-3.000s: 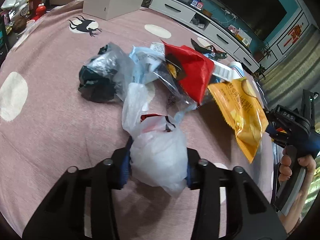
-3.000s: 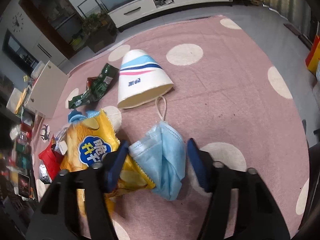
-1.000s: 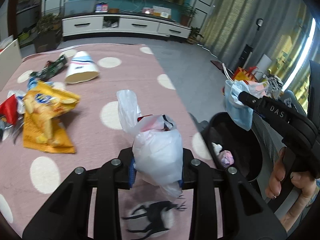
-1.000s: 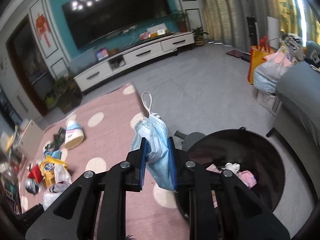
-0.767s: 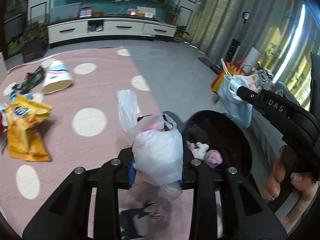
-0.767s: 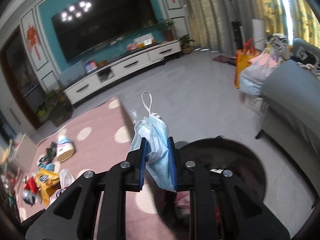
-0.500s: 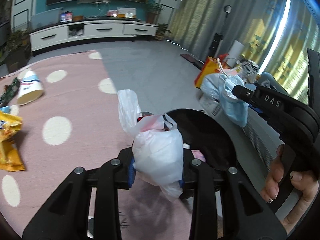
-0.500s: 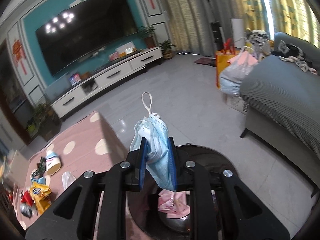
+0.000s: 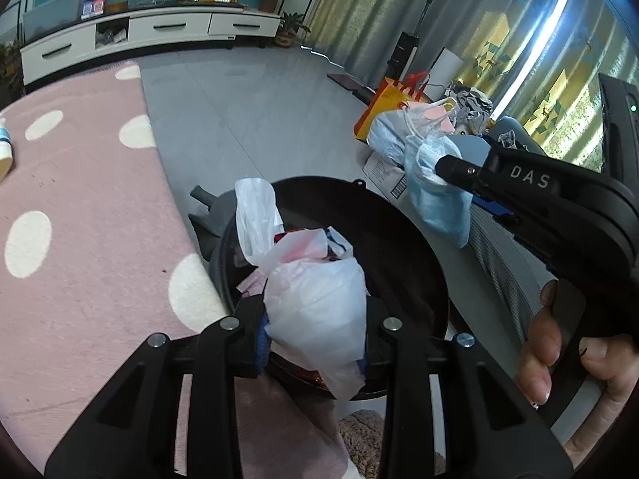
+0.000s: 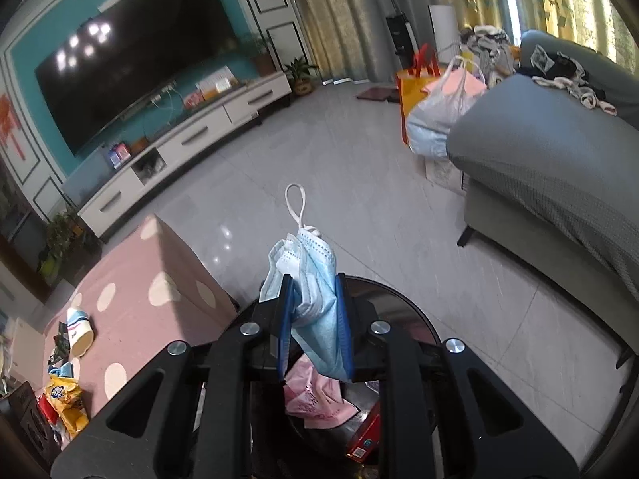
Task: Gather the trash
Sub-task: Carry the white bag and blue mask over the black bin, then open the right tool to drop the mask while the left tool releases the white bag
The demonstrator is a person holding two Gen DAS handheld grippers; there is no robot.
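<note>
The view has swung off the pink dotted rug (image 9: 80, 207) and onto the black round bin (image 9: 399, 231), which three seconds ago was not in either camera. Both pieces of trash, then lying on the rug among the litter, now hang above the bin opening, so the carry phase looks finished and the drop is the step in hand.

The left hand-held gripper (image 9: 315, 337) is clenched on the white plastic bag (image 9: 315, 303), which sits over the near part of the bin; its loose tail stands up over the interior. The right hand-held gripper (image 10: 313, 321) is clamped on the blue face mask (image 10: 315, 299), which hangs above the pink wrapper (image 10: 315, 399) already lying inside the bin, ear loop upward. From the left wrist view the mask (image 9: 435, 199) appears nearer the bin's far rim, so whether it would fall cleanly inside cannot be confirmed.

Remaining litter: the paper cup (image 10: 80, 331) and the yellow snack bag (image 10: 66, 403) are on the rug, well apart from the bin, so further trips appear necessary after release
</note>
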